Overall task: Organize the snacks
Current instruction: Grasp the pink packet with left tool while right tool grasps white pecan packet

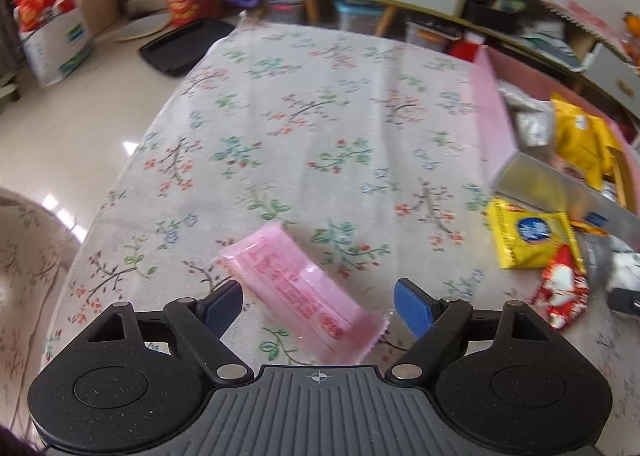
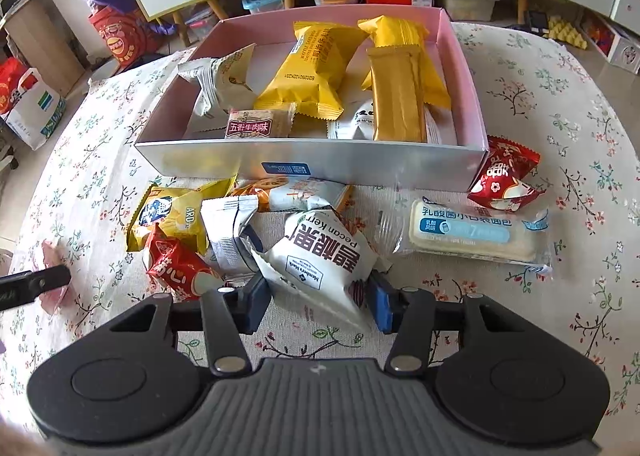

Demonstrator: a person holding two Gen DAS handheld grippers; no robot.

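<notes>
1. Left wrist view: the left tool (image 1: 318,306) stands wide open and grips nothing. A pink sachet (image 1: 302,292) lies flat on the floral-clothed bench (image 1: 320,104), between the spread fingers but untouched by either pad. To the right lie one yellow ARD packet (image 1: 528,236) and one red packet (image 1: 564,288). The pink-lined box (image 1: 494,128) is blurred at the frame edge, so its contents cannot be counted reliably from here.

2. Right wrist view: the right tool (image 2: 318,298) is closed on the white pecan packet (image 2: 320,256), pads pressing both of its sides. The box (image 2: 312,158) sits just beyond the loose pile.

3. Count, right view: in the box, three gold or yellow packets, at least two white ones and one small beef-flavour pack. On the bench, two red packets, one yellow, about three white, one long bread roll pack (image 2: 472,234).

4. Judgement: lift the pecan packet straight up to clear its neighbours, carry it over the near wall and release it low in a free gap.
</notes>
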